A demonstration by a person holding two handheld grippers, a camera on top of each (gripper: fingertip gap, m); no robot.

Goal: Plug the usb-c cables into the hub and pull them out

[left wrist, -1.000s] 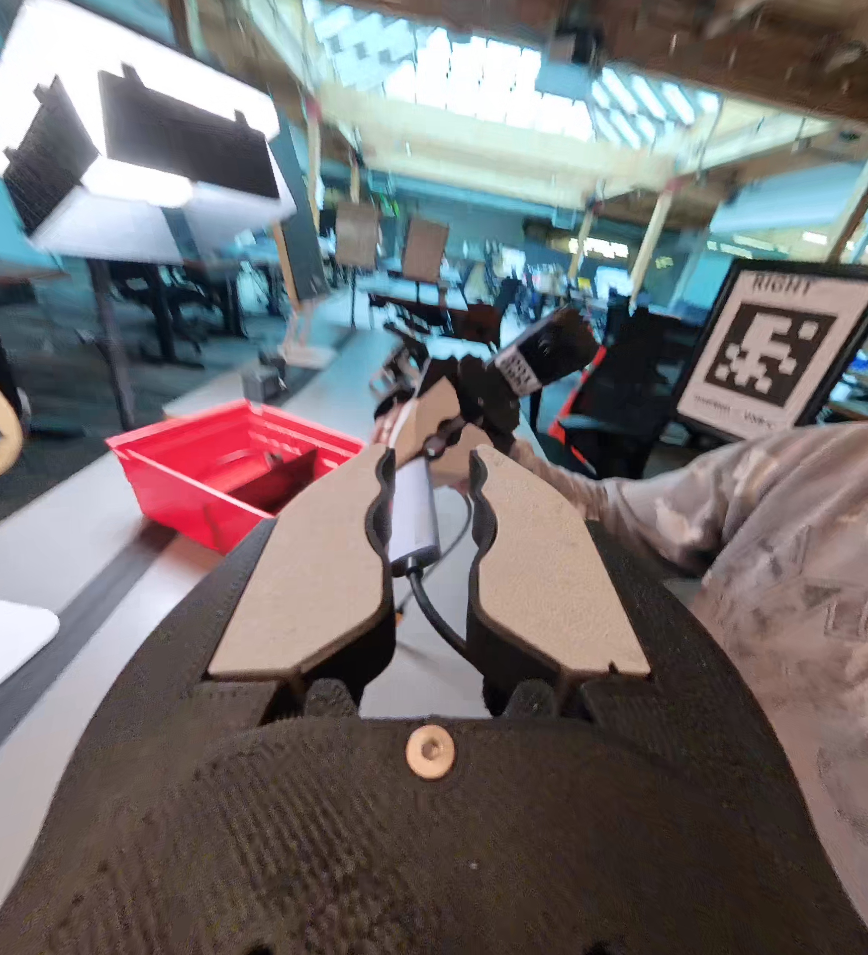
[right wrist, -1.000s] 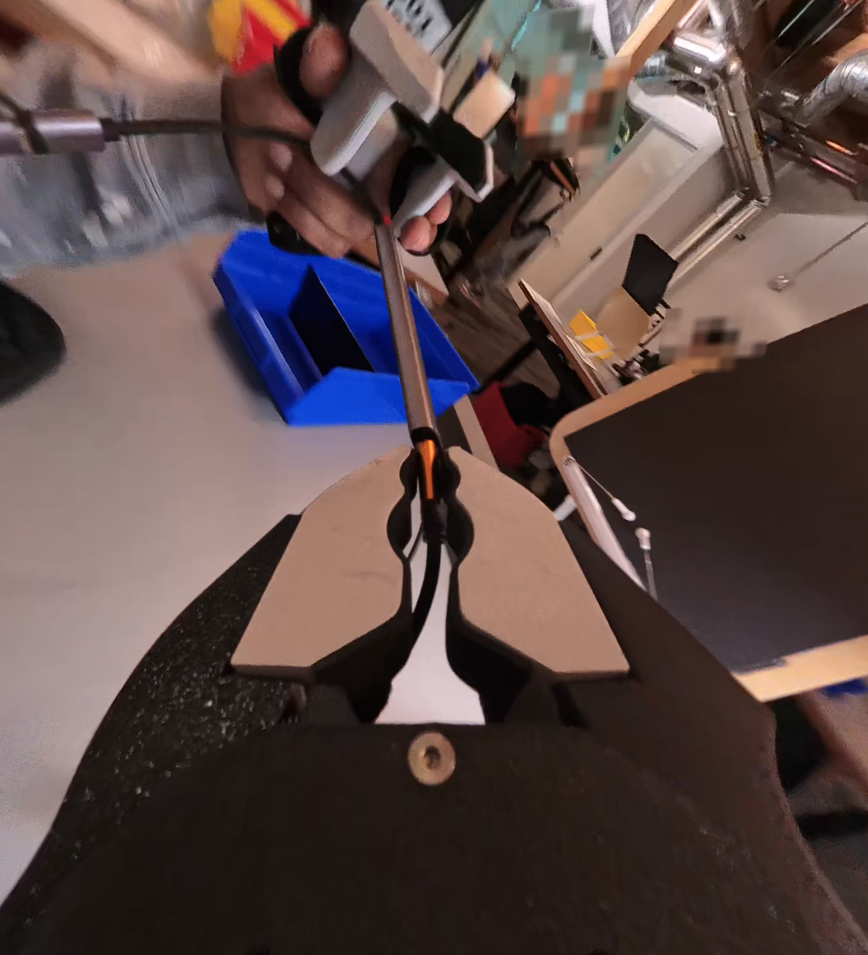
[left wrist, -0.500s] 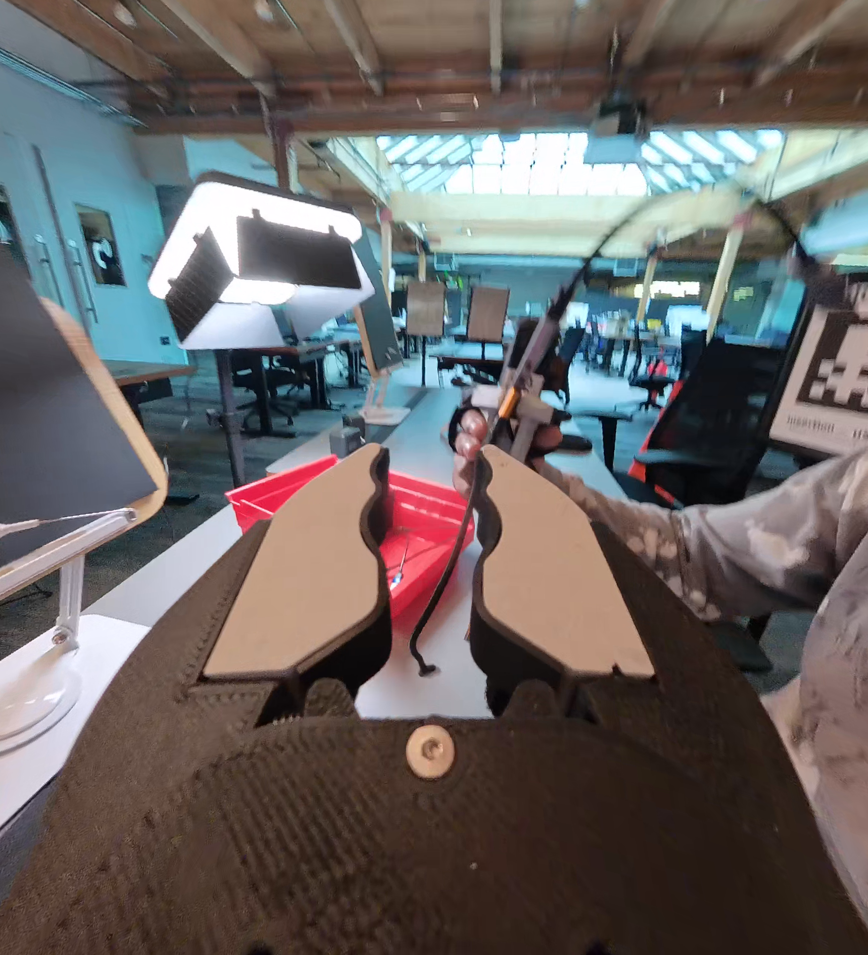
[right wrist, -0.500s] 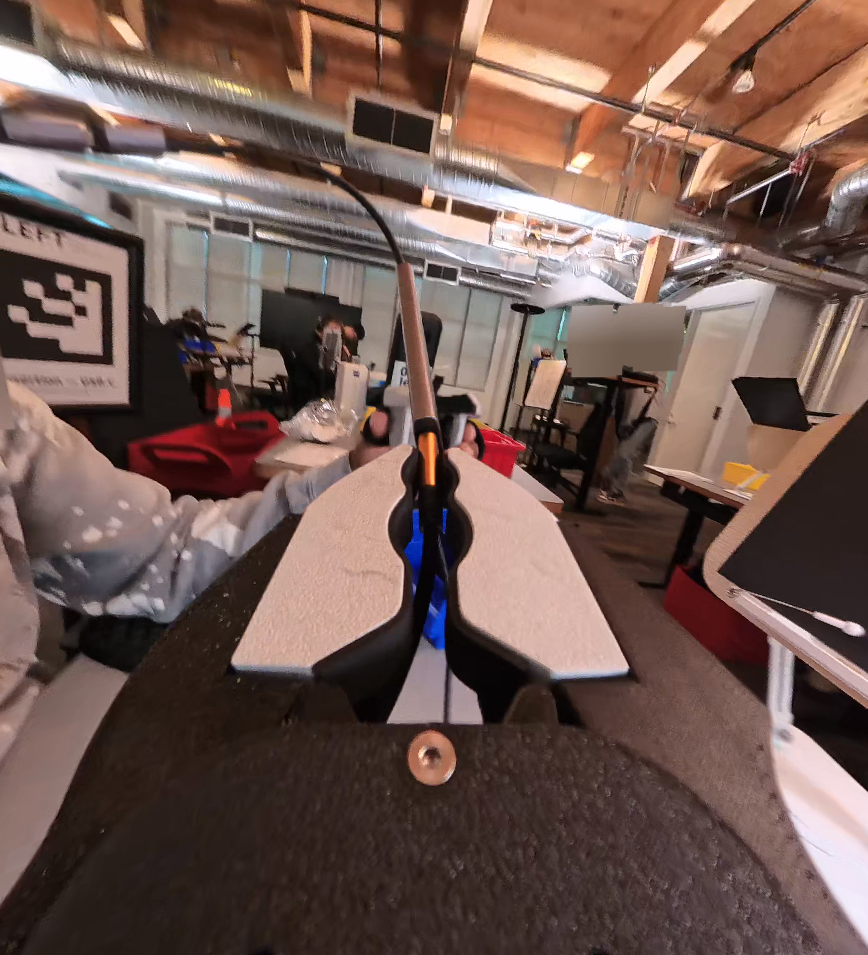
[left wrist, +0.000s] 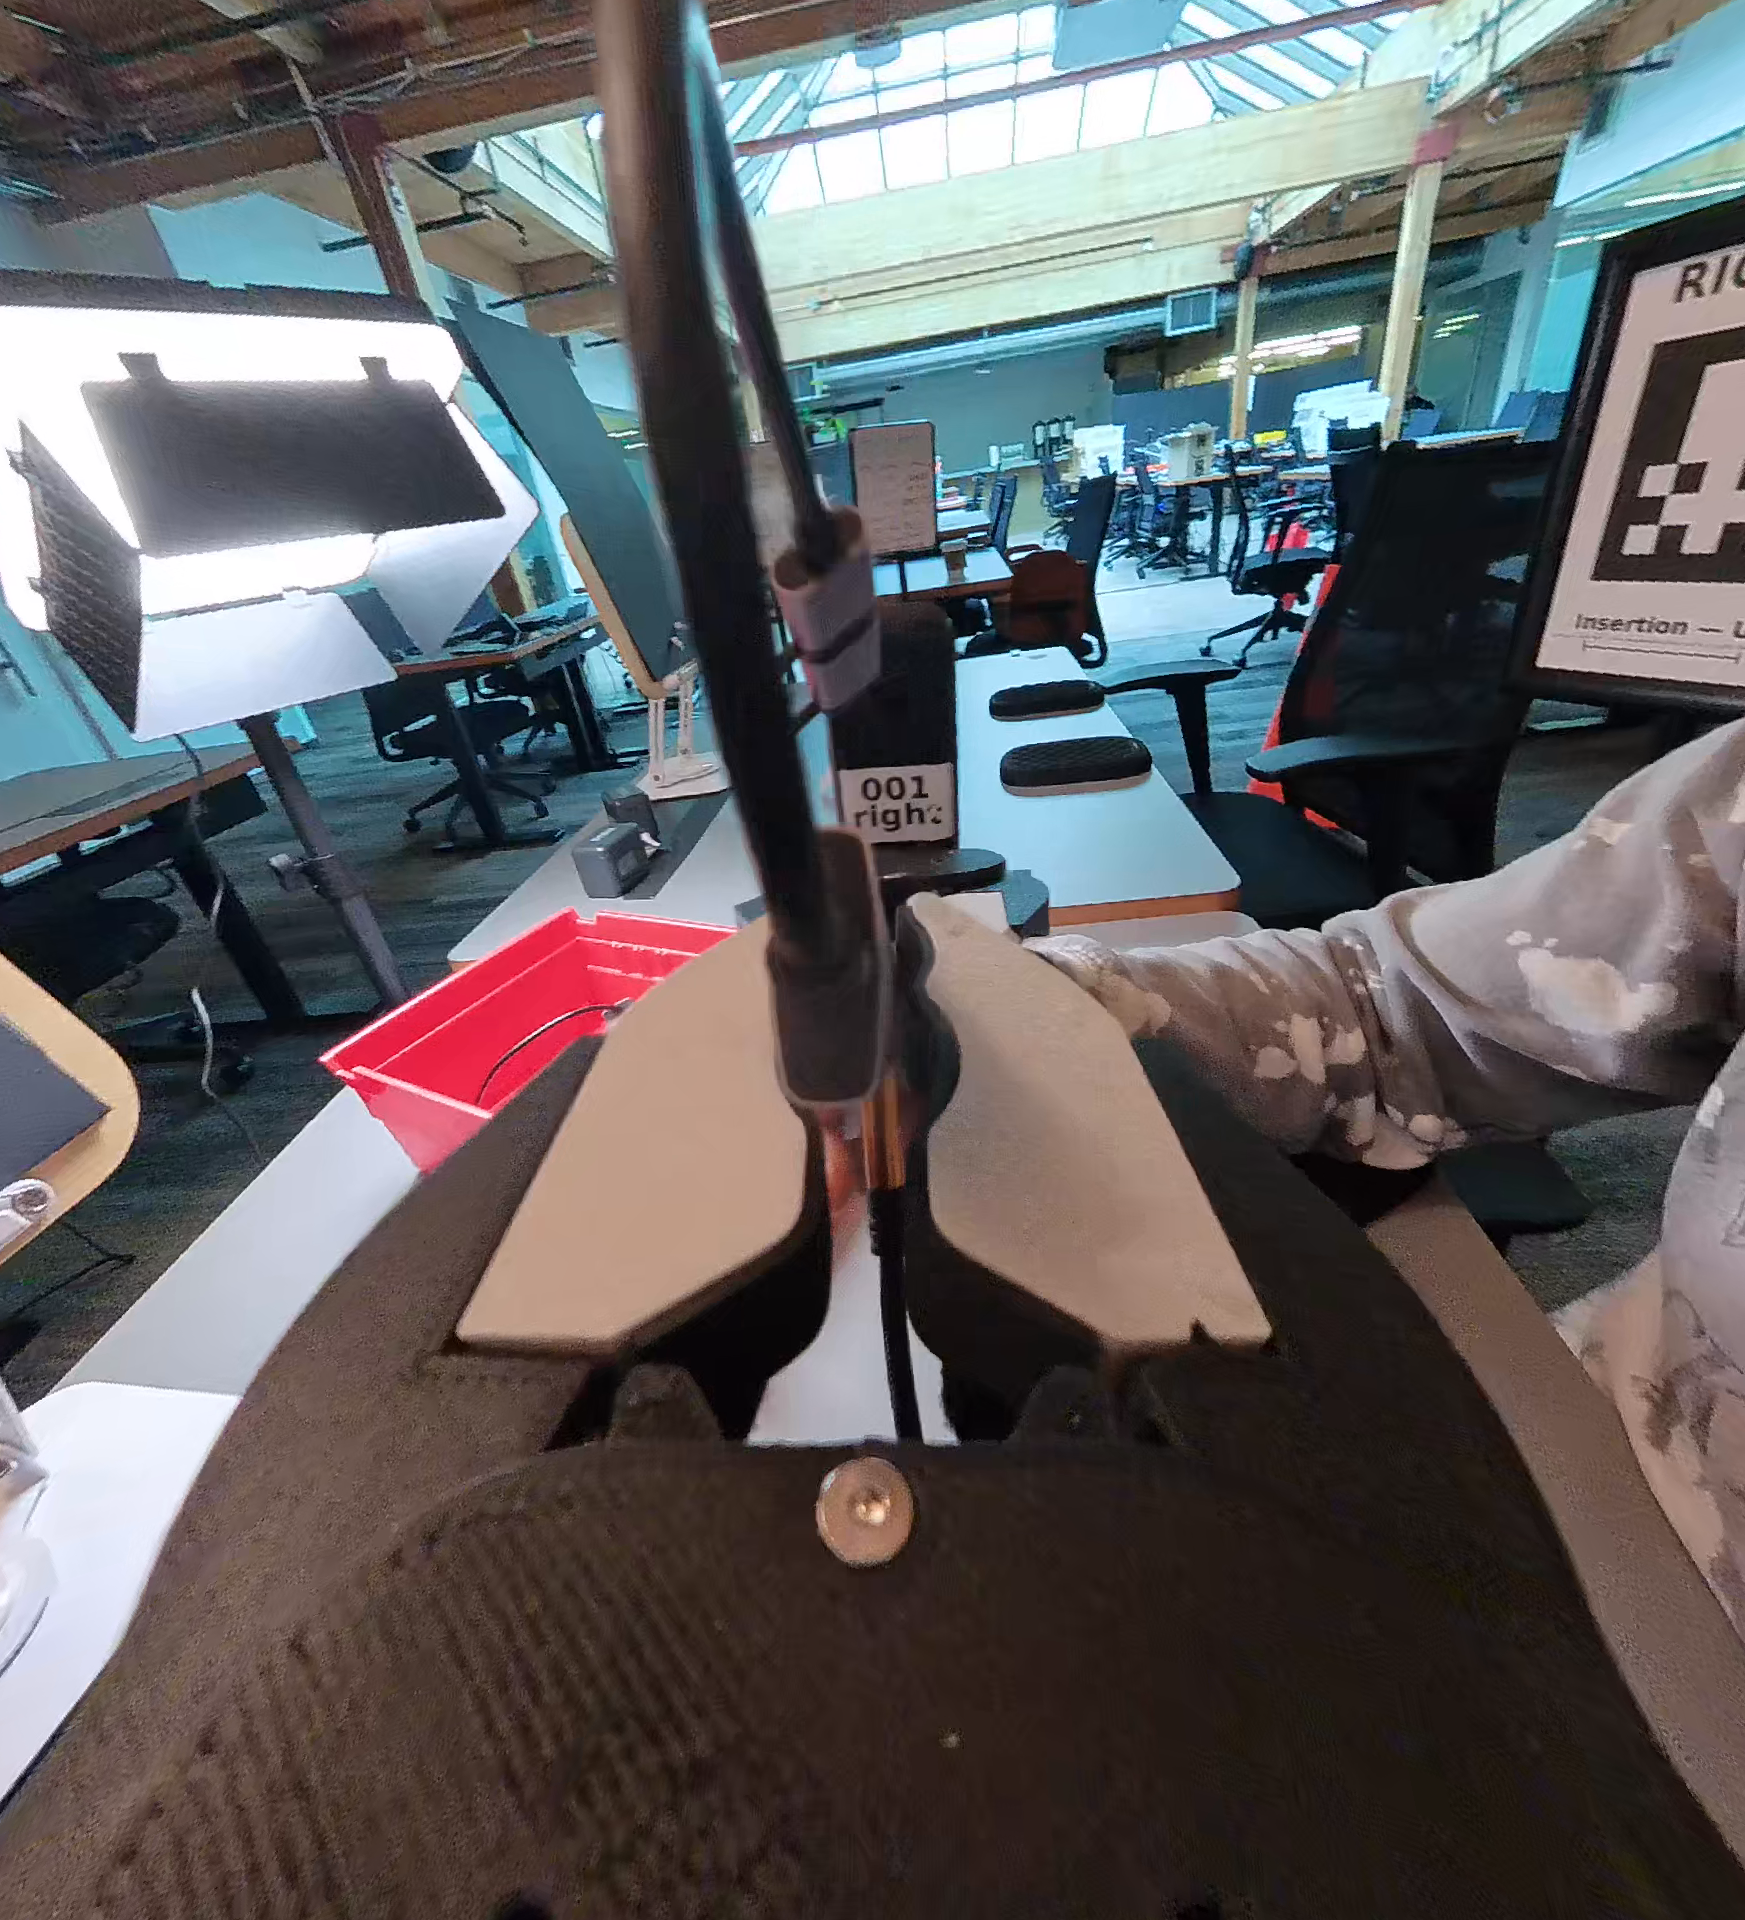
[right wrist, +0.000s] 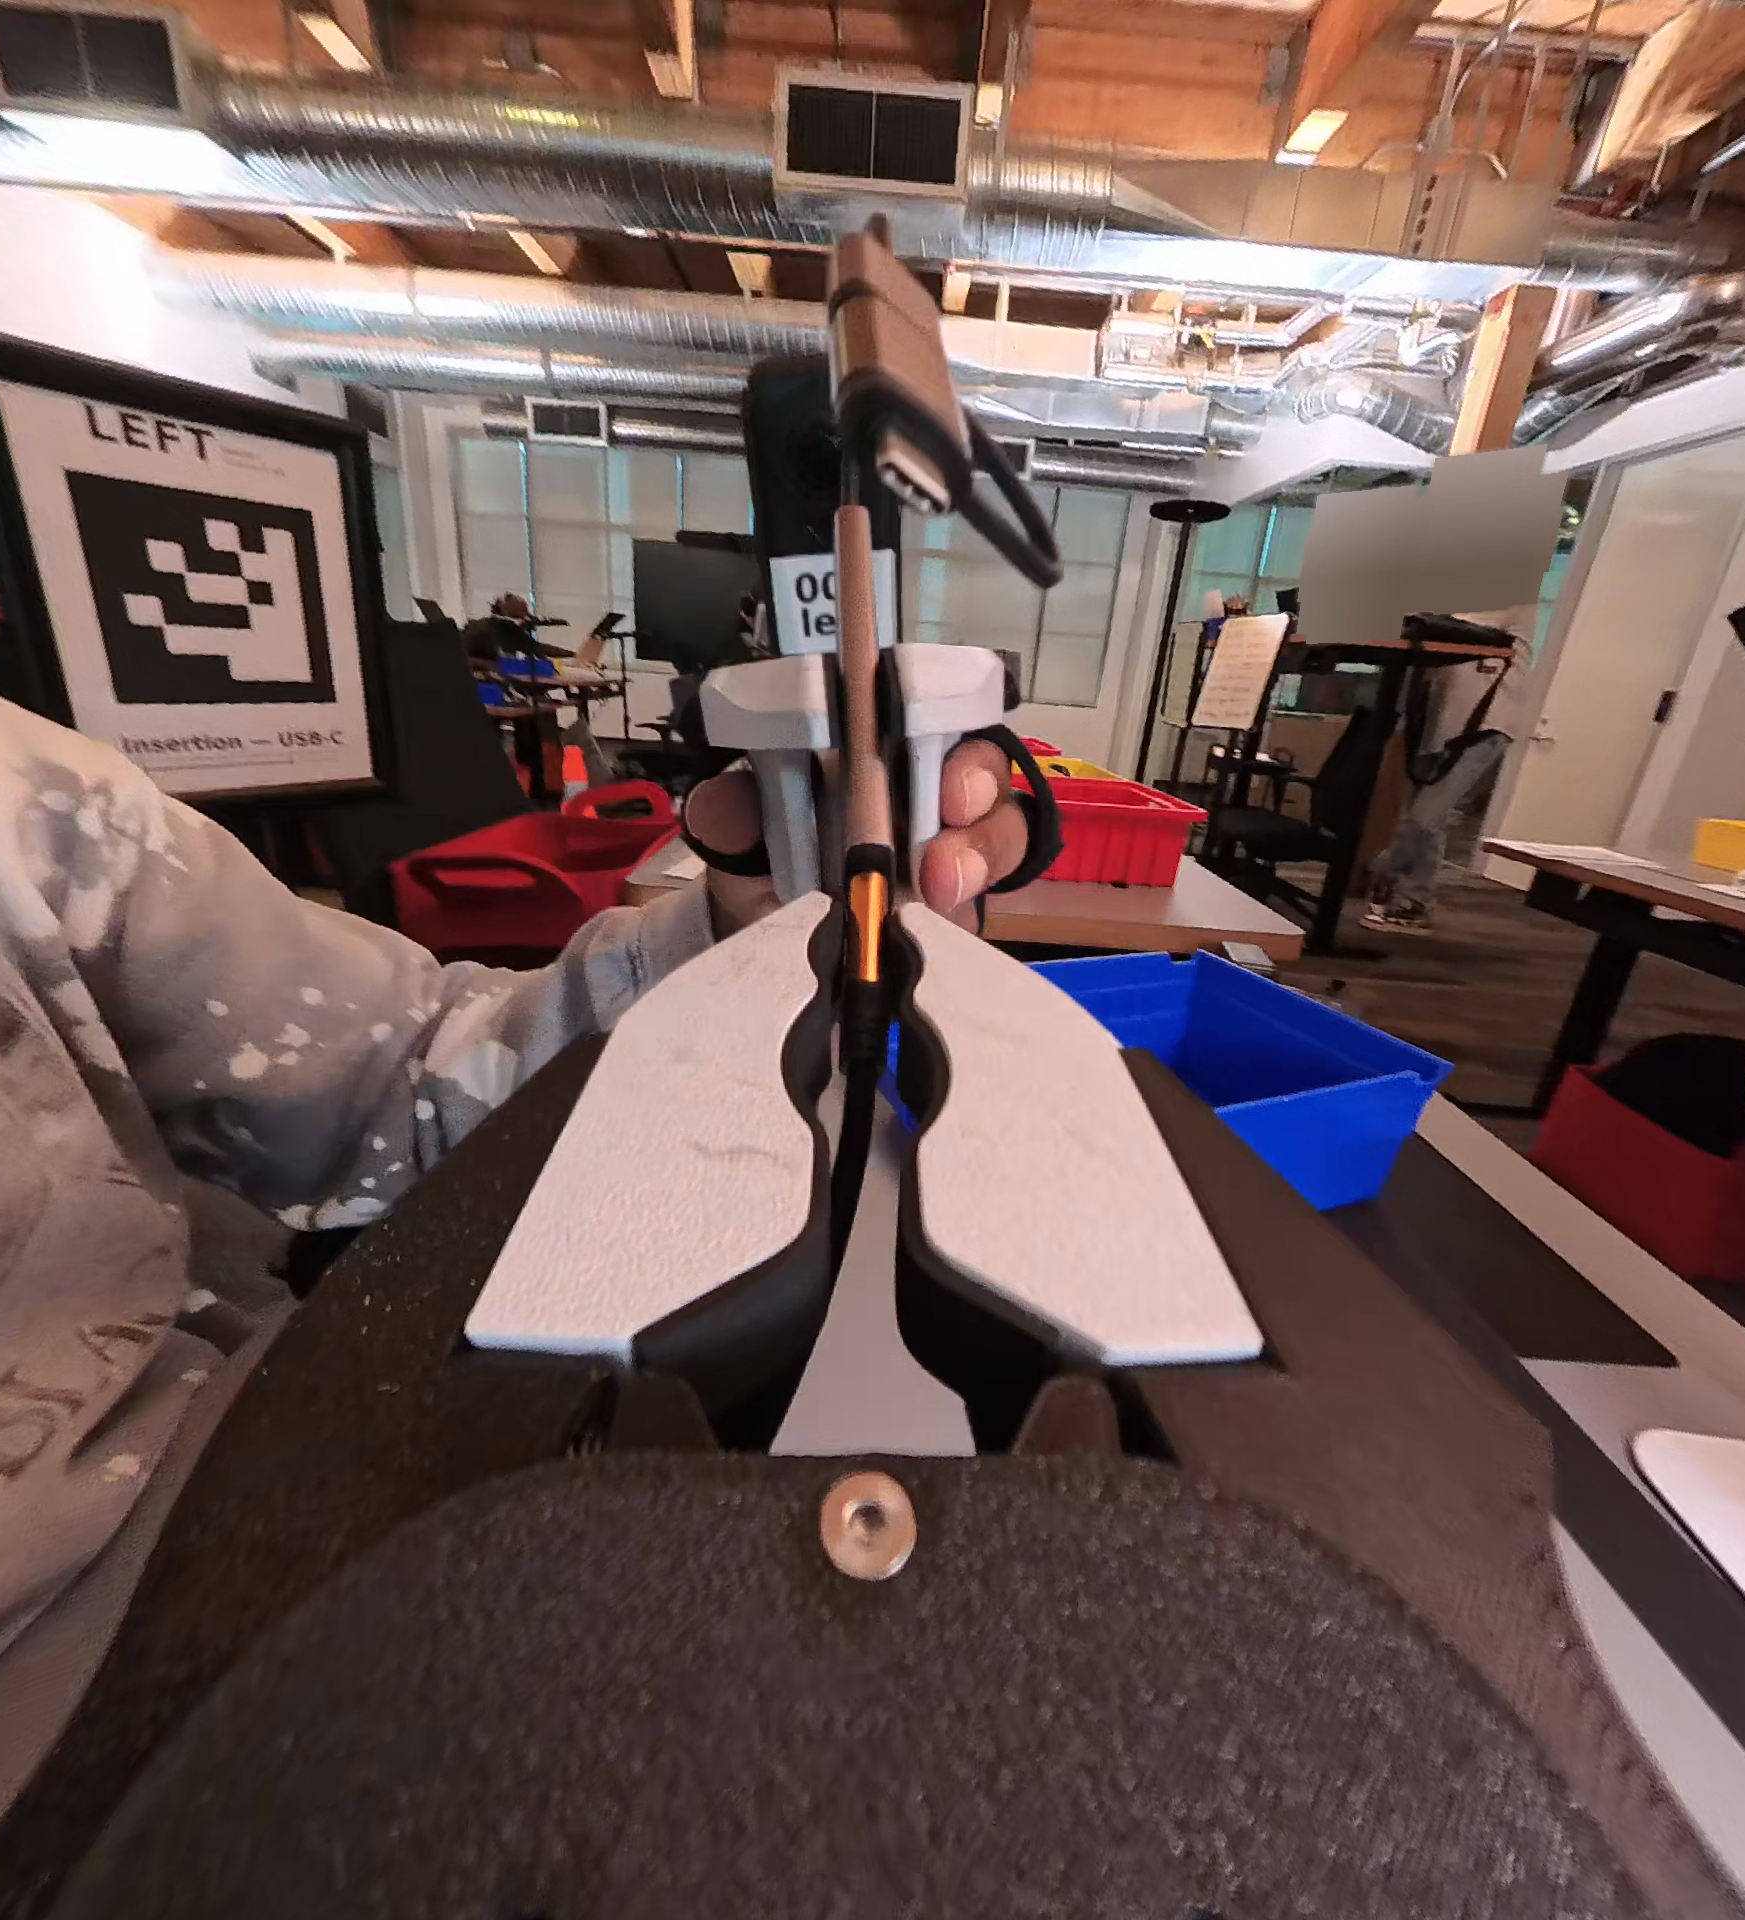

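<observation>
A: Room?
B: Open workshop with wood beams. There's a grey table [left wrist: 224, 1278] with a red bin [left wrist: 535, 1023] on it.
A: Left view?
B: The left gripper [left wrist: 852, 935] is narrow, fingers pressed to both sides of the hub [left wrist: 832, 997], so it looks clamped. An orange-collared plug [left wrist: 886, 1132] sits at the hub's low end, in the gap. A black cable [left wrist: 894, 1330] drops below it.
A: Right view?
B: The right gripper [right wrist: 866, 920] is pinched on that plug, with the cable trailing back between its fingers. The hub stands straight off its tips, long axis in line with the fingers, and runs up into the left gripper opposite. A blue bin [right wrist: 1263, 1060] sits behind on the right.
A: Seated?
B: Looks seated, joint just past the right tips. The pull likely wants to go straight back along that axis, no twist.
</observation>
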